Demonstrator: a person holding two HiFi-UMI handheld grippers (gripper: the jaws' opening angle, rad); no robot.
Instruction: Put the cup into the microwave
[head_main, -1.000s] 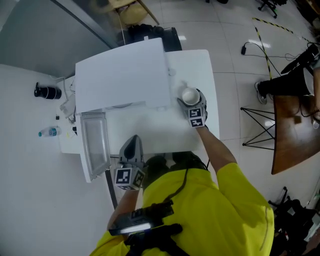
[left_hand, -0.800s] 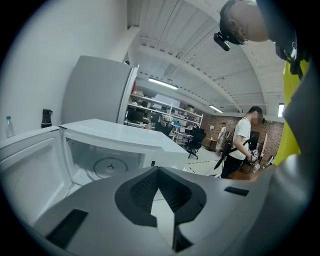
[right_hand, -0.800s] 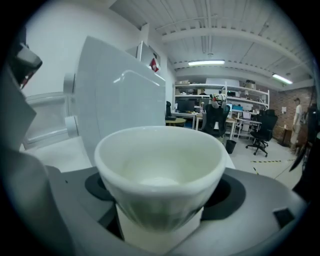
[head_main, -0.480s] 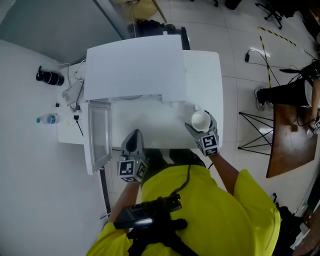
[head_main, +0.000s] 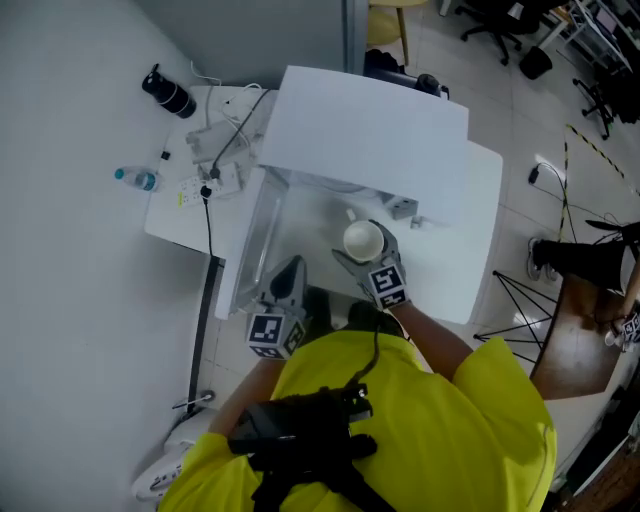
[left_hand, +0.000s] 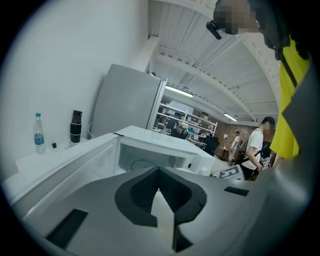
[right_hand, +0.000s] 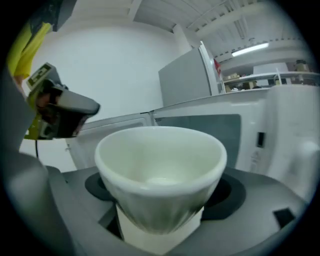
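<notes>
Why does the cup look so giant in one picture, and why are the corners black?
Right gripper view: the wide lens sits right behind the cup, so it swells and fills the picture; the black corners are the lens's round edge. Left gripper view: same black ring, and the ceiling beams bend. Head view: the cup looks small and sharp.

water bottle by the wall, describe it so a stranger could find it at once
Find the white microwave with its door open; on the door's side a white tabletop runs along the wall. The water bottle stands there upright: small, clear, blue-capped, unlike the black flask and the cables nearby.
</notes>
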